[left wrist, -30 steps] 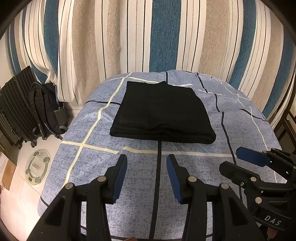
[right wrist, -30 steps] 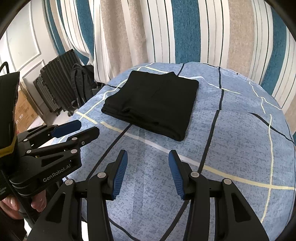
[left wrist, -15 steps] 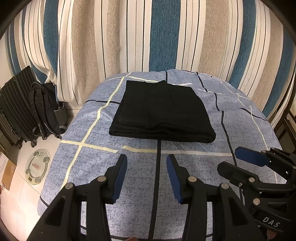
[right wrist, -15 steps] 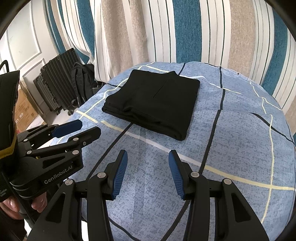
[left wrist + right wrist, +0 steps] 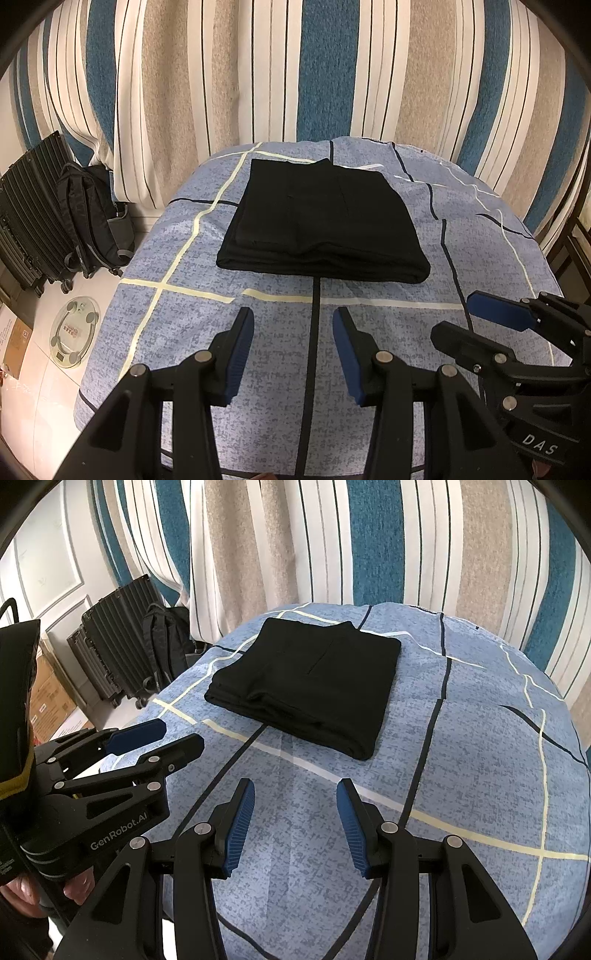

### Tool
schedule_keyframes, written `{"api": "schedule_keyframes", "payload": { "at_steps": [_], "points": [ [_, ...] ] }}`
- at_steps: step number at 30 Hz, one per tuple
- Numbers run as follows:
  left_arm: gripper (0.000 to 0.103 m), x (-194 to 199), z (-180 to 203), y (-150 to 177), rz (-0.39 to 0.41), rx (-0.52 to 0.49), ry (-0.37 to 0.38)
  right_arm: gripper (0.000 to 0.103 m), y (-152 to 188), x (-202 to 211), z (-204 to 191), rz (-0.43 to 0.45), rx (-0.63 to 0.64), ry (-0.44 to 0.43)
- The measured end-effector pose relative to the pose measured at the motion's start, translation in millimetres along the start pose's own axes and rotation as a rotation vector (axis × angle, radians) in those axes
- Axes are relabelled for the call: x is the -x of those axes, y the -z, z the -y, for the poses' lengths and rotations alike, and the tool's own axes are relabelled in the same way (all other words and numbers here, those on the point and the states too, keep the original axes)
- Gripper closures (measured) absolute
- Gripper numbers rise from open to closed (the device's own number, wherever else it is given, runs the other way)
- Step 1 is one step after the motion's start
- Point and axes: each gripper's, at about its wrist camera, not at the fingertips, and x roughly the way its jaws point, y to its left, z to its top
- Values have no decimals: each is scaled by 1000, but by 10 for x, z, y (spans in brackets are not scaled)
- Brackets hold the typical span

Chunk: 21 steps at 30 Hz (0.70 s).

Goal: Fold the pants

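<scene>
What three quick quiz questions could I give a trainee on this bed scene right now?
1. True or false: the folded black fabric pants lie flat on the blue patterned bedspread, touched by neither gripper.
2. How do the left gripper and right gripper stand? A) both open and empty B) both shut on cloth C) one open, one shut
3. Fill in: beside the bed, on the floor next to the dark ribbed suitcase, leans a black ____.

Key: 1 true; 2 A; 3 backpack.
</scene>
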Motion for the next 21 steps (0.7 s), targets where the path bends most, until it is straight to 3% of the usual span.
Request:
{"api": "schedule_keyframes", "payload": {
  "at_steps": [21],
  "points": [
    [56,-9,15,28,-4,-2,2,56,33,-18,-12,-9,8,-6]
  ]
}}
